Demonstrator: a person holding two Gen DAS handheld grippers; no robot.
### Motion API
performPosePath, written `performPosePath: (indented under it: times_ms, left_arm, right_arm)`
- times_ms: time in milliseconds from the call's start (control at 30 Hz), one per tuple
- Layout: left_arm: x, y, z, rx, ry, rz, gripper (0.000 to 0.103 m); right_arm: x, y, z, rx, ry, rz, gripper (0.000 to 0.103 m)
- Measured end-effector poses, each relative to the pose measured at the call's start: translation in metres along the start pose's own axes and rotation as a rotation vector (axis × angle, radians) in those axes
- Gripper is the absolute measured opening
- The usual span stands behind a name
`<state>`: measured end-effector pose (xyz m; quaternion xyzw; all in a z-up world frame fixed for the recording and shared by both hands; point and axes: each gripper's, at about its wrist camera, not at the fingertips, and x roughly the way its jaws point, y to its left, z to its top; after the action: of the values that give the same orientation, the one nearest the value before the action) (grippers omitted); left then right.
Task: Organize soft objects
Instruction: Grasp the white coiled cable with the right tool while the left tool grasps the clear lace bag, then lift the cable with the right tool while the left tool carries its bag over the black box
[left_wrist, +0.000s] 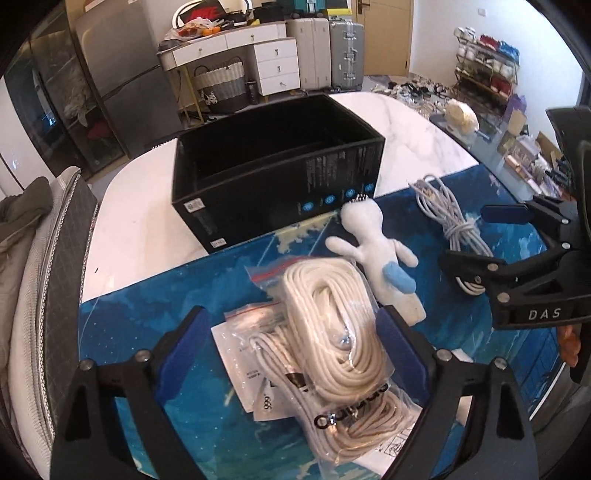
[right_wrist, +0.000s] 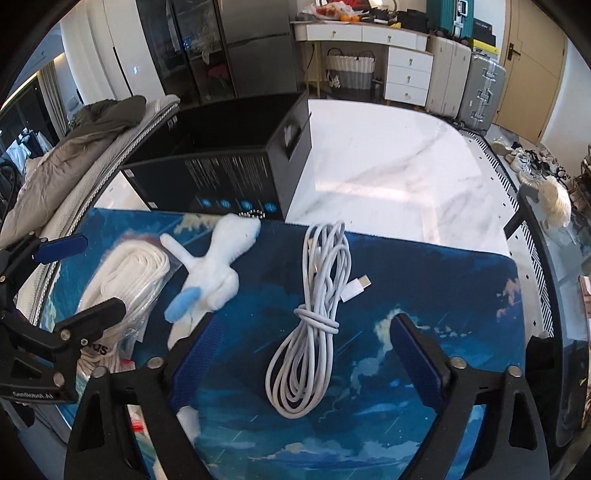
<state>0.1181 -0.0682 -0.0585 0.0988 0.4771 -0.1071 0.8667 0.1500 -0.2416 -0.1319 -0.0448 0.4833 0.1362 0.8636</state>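
A clear zip bag of coiled white cord (left_wrist: 332, 332) lies on the blue mat (left_wrist: 147, 332). My left gripper (left_wrist: 291, 350) is open with its fingers either side of the bag. A white plush toy with a blue fin (left_wrist: 380, 254) lies beside the bag, its head toward the open black box (left_wrist: 273, 184). A bundled grey-white USB cable (right_wrist: 314, 314) lies on the mat. My right gripper (right_wrist: 306, 358) is open with the cable between its fingers. The plush (right_wrist: 218, 269) and bag (right_wrist: 125, 280) show to its left.
The mat lies on a white marble table (right_wrist: 388, 166). A chair with clothes (left_wrist: 26, 258) stands at the table's left edge. A cream plush (left_wrist: 460, 114) sits on a side table. Drawers, a basket and suitcases stand behind.
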Motion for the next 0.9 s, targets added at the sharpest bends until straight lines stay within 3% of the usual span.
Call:
performPosePath:
  times_ms: [133, 200, 267, 367, 600, 900]
  left_arm:
    - [0.009, -0.006, 0.0, 0.019, 0.013, -0.013, 0.085]
    - [0.01, -0.009, 0.0, 0.045, 0.011, -0.01, 0.055]
    - [0.012, -0.011, 0.0, 0.056, 0.024, -0.045, 0.034]
    - [0.013, -0.01, -0.002, 0.066, 0.033, -0.059, 0.018]
    - [0.005, 0.003, -0.009, 0.037, 0.02, -0.085, 0.014]
    - [0.003, 0.009, -0.022, 0.03, 0.026, -0.087, 0.014]
  right_arm:
    - [0.006, 0.001, -0.002, -0.009, 0.022, 0.011, 0.077]
    - [0.01, 0.002, -0.004, -0.013, 0.037, 0.022, 0.069]
    - [0.013, 0.005, -0.005, -0.021, 0.051, 0.027, 0.053]
    - [0.013, 0.006, -0.006, -0.031, 0.053, 0.022, 0.036]
    - [0.006, 0.022, -0.012, -0.066, 0.061, 0.07, 0.015]
    - [0.0, 0.042, -0.02, -0.102, 0.056, 0.094, 0.014]
